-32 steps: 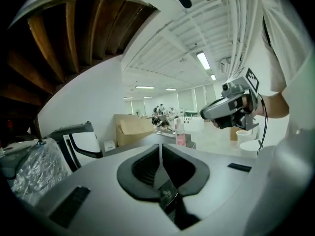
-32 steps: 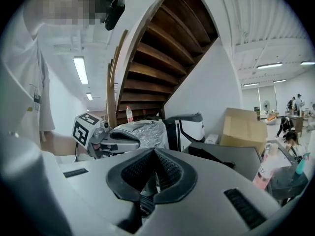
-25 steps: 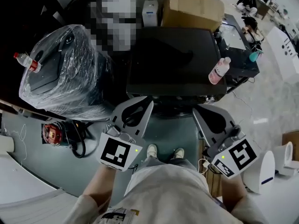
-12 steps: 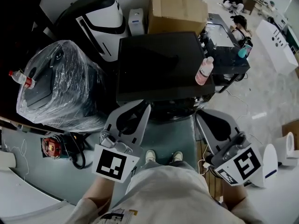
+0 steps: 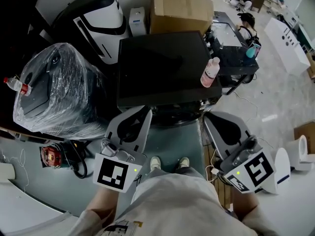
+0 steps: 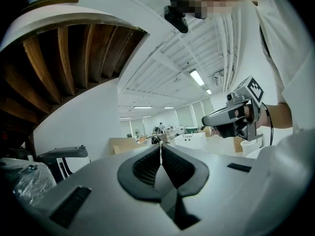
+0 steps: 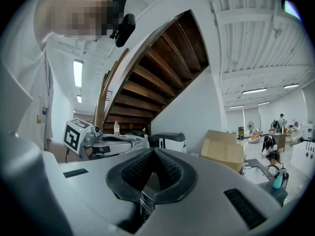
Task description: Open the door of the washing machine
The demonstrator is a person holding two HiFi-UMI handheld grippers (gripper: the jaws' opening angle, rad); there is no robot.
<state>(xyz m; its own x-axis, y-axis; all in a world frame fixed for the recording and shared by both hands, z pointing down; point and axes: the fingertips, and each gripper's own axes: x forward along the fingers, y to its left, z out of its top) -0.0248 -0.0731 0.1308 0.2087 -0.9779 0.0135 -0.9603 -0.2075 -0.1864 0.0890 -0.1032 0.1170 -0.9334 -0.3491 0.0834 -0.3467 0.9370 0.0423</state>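
Left gripper (image 5: 143, 112) and right gripper (image 5: 210, 118): both pinched shut, empty, level, just short of the black washing machine (image 5: 162, 65) straight ahead. Door (image 5: 173, 116) only a dark curve under its top edge. Risks glancing off the handle with jaws closed, or toppling the pink bottle (image 5: 209, 73) on the top's corner.

Left tongs (image 6: 160, 148), right tongs (image 7: 155, 151): closed, empty.

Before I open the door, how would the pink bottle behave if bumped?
The pink bottle is tall and narrow, so it probably tips easily. It stands near the right edge of the black machine, so it could fall off. Round-looking, it may then roll.
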